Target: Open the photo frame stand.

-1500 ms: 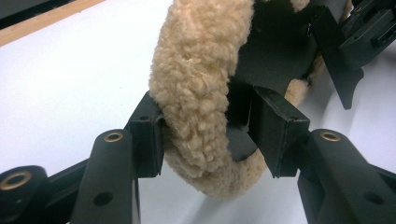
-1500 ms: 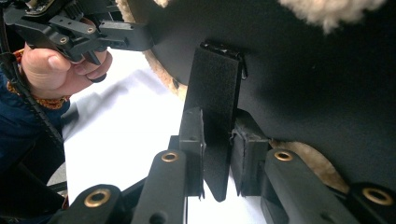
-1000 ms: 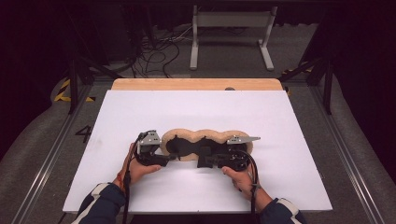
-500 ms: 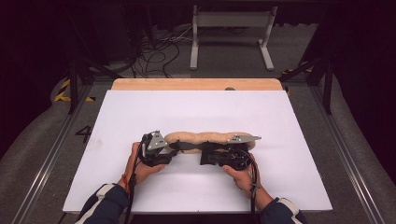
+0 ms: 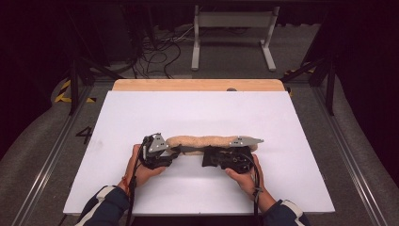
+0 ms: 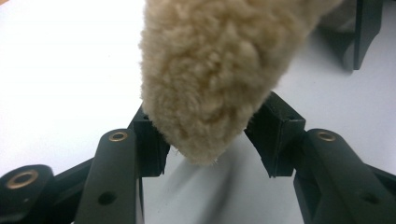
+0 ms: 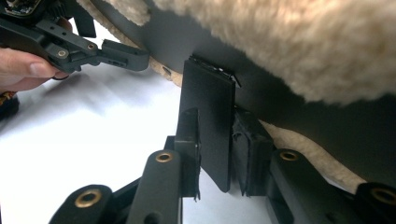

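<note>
A long beige fleece piece (image 5: 207, 140) with a dark underside lies folded lengthwise on the white board (image 5: 197, 108). My left gripper (image 5: 178, 149) comes in at its left end. In the left gripper view the fleece tip (image 6: 210, 70) sits between the jaws (image 6: 210, 140), which have just been closing, and both pads press into it. My right gripper (image 5: 207, 157) reaches the fleece from the right. In the right gripper view a flat black tab (image 7: 208, 121) of the piece stands between its jaws (image 7: 217, 140), which have just been opening a little and still touch the tab. The fleece (image 7: 303, 46) hangs above.
A wooden strip (image 5: 197, 84) borders the board's far edge. Behind the table are a white metal stand (image 5: 233, 37) and loose cables (image 5: 160, 52) on the floor. Metal rails run along both sides of the table.
The fleece piece lay spread open, showing three lobes with dark middles; now it is folded into a narrow strip. The left gripper has turned in onto its left end.
</note>
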{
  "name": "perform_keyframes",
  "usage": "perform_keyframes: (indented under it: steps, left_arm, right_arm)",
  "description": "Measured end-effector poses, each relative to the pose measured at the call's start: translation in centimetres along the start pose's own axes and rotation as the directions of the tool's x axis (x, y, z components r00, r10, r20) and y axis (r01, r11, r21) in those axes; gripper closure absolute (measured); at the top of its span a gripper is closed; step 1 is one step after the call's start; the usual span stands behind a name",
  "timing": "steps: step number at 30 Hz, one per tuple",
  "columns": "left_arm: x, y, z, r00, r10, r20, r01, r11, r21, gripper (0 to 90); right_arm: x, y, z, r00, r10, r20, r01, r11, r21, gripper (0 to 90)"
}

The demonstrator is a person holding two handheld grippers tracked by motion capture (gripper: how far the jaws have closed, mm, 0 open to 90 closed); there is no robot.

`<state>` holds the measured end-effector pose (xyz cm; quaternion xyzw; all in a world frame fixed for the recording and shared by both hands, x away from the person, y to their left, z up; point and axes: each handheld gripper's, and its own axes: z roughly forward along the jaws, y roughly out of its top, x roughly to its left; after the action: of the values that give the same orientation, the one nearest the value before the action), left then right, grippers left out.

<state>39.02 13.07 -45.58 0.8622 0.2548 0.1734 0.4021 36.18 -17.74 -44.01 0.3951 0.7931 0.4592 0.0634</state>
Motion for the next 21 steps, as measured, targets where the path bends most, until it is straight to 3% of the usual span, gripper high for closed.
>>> perform_keyframes:
  steps: [3,13,16,19,21]
  left_arm:
    - [-0.1,0.0,-0.1,1.0000,0.004,0.002,-0.004,1.0000,0.005,52.7]
    - [-0.2,-0.2,-0.5,0.9999,-0.001,0.014,0.001,1.0000,0.010,54.4]
    - [-0.2,-0.2,-0.7,0.9998,0.005,0.018,-0.006,0.9999,0.011,55.3]
    - [-0.2,-0.3,-0.9,0.9997,0.009,0.021,-0.009,0.9999,0.010,56.0]
    - [-0.2,-0.3,-1.0,0.9996,0.011,0.025,-0.011,0.9999,0.010,56.4]
  right_arm:
    - [0.4,0.0,-0.4,0.9992,-0.034,0.021,0.034,0.999,0.000,72.0]
    - [0.7,-0.1,-2.0,0.9960,-0.079,0.043,0.079,0.997,-0.008,73.4]
    - [0.8,-0.1,-2.5,0.9867,-0.139,0.084,0.140,0.990,-0.001,74.2]
    - [1.2,-0.2,-3.2,0.9667,-0.214,0.140,0.214,0.977,0.017,75.0]
    - [1.1,-0.3,-3.7,0.9619,-0.231,0.147,0.230,0.973,0.020,75.4]
